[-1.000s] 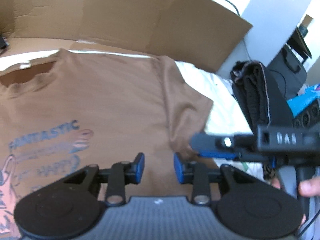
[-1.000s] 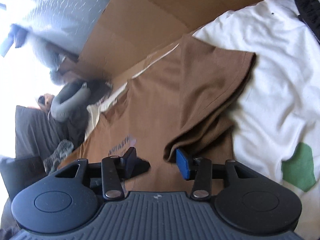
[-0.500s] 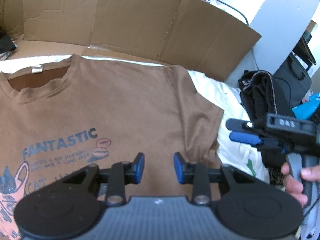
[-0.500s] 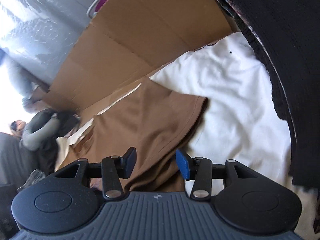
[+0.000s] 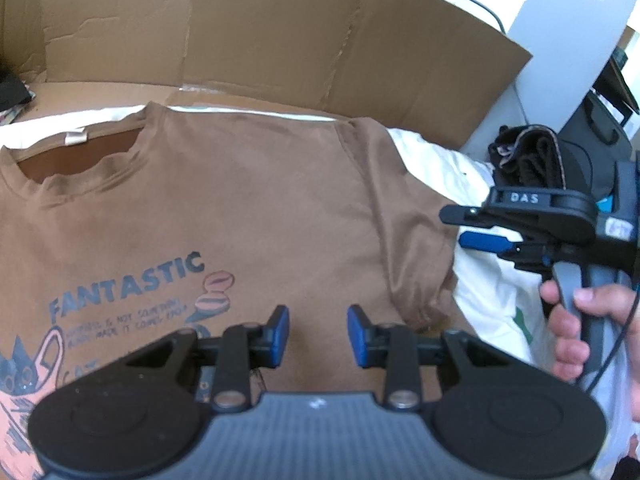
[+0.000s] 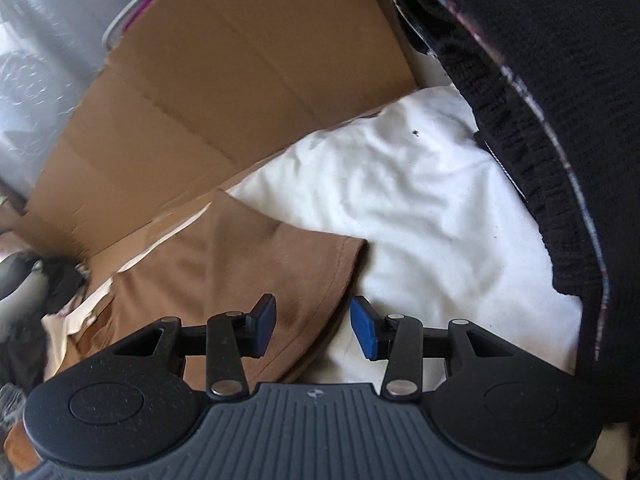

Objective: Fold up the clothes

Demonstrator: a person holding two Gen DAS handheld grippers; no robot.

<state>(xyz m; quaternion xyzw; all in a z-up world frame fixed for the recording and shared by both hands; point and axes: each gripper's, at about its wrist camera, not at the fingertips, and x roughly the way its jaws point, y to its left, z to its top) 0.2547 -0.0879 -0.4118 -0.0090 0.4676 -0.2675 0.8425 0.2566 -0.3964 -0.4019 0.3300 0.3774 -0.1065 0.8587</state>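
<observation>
Brown T-shirt (image 5: 248, 216) lies spread front-up on a white sheet (image 6: 432, 208), with cardboard (image 5: 260, 40) standing behind it. Over its printed chest the left hand-held gripper (image 5: 318, 336) hangs released, nothing between its blue pads. Farther right, the right hand-held gripper (image 6: 312, 326) is released too, over the sleeve's hem. A folded black garment (image 6: 560, 100) sits at the far right.

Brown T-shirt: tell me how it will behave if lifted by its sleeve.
The brown T-shirt is probably floppy: it lies flat with soft wrinkles. Its sleeve looks thin and light, so it should bunch and drape. It may drag on the white sheet rather than slide cleanly.
</observation>
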